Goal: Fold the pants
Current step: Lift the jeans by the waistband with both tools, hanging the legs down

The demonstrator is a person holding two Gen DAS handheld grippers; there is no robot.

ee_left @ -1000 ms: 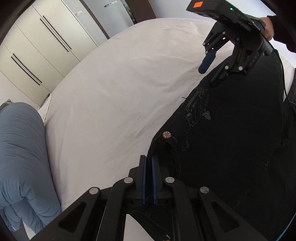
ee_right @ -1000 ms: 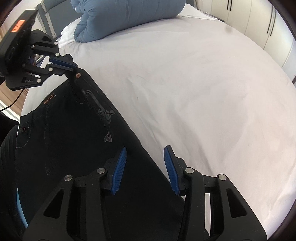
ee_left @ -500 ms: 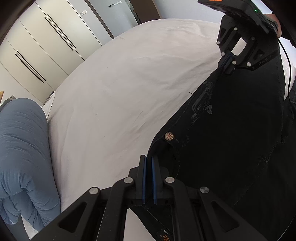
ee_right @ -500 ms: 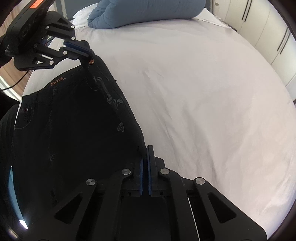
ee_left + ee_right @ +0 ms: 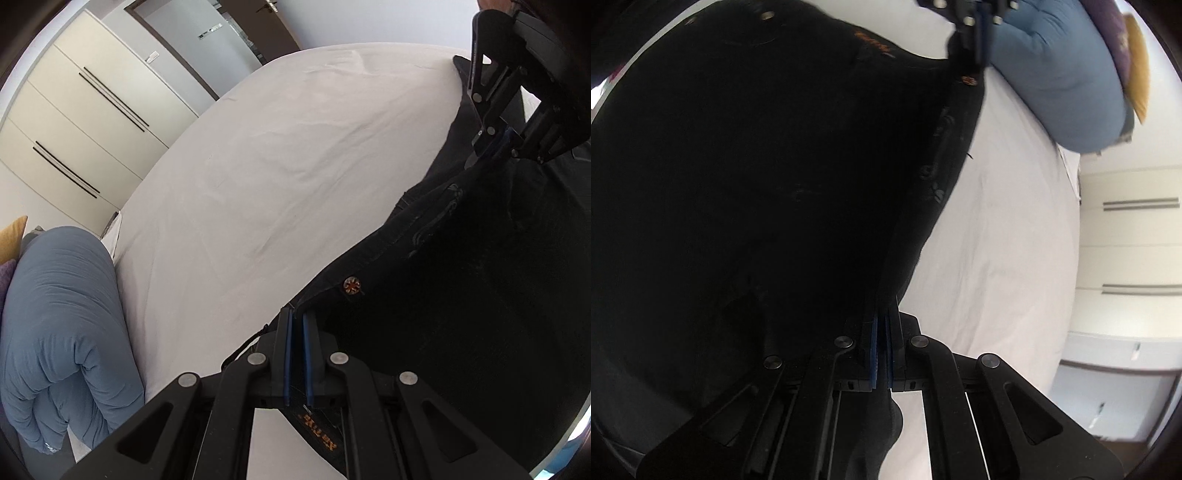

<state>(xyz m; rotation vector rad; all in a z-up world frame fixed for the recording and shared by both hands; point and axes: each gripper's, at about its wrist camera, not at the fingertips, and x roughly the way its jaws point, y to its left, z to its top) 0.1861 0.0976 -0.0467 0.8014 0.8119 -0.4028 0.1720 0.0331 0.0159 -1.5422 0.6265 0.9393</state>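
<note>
Now both claws are seen clamped on the one pair of black pants point(image 5: 461, 295), whereas a second earlier the right gripper point(image 5: 881, 345) was held above the cloth with its blue pads apart. Its jaws are closed on the garment's long side edge, which runs forward from its fingertips toward the left gripper point(image 5: 295, 354); the latter is shut on the waistband corner, just behind the single copper button point(image 5: 351, 285) and over the orange-lettered label point(image 5: 320, 432). Since the earlier views the edge between the two claws has been lifted off the white bed sheet point(image 5: 277, 166), and the right wrist has been rolled, so that the cloth is shown hanging as a dark sheet to the left of the right claw. It is judged that a lengthwise fold, leg over leg, is being started. Counted: one pair of pants, two grippers, one rolled blue duvet point(image 5: 55, 332) beyond the left claw, one wardrobe point(image 5: 85, 122) with two dark handles visible.
</note>
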